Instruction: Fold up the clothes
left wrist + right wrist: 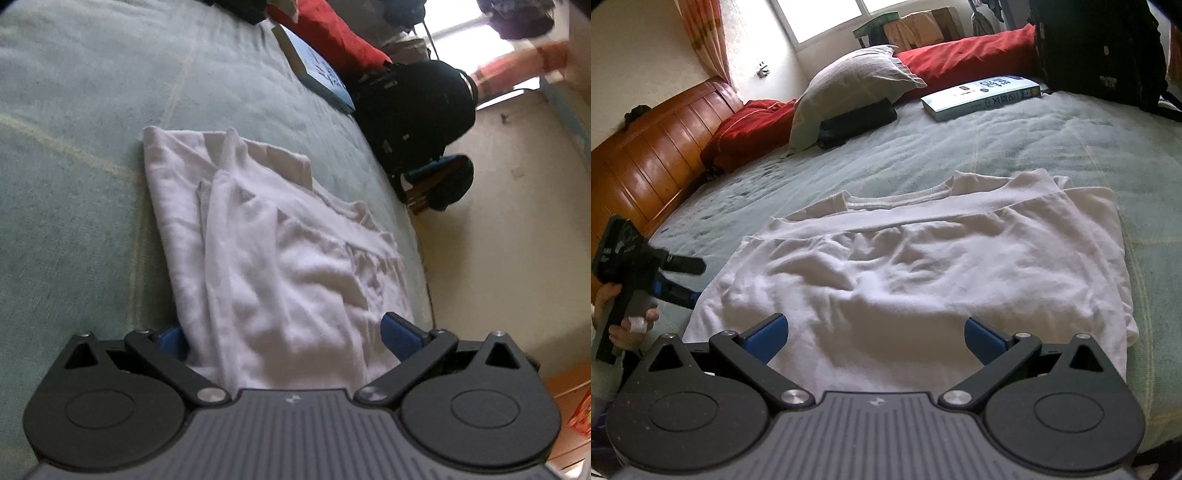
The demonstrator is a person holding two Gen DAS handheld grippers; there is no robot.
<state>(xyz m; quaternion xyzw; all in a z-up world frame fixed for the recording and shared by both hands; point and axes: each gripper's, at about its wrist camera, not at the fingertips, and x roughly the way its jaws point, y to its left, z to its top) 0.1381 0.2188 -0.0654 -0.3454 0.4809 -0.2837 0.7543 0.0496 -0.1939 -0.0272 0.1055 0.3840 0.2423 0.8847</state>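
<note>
- Right gripper (pixel 873 334): blue fingers spread wide, hovering over the near edge of a white sweater (pixel 923 266); nothing is held between them.
- Left gripper (pixel 284 332): fingers likewise spread wide, one on either side of the sweater's (pixel 266 251) near end; the left finger is partly hidden by the cloth, so contact cannot be confirmed.
- In the right wrist view the left gripper (pixel 677 280) sits just beside the sweater's left edge, with a hand (pixel 624 321) on its grip.
- The sweater lies partly folded and wrinkled on a pale green bedspread (pixel 997 147).
- Farther off: a blue book (pixel 982 98) at the far side, a black backpack (pixel 1100 51) at far right, a grey pillow (pixel 849 85) and a red quilt (pixel 960 55) beyond.
- A wooden headboard (pixel 653 147) stands at far left.
</note>
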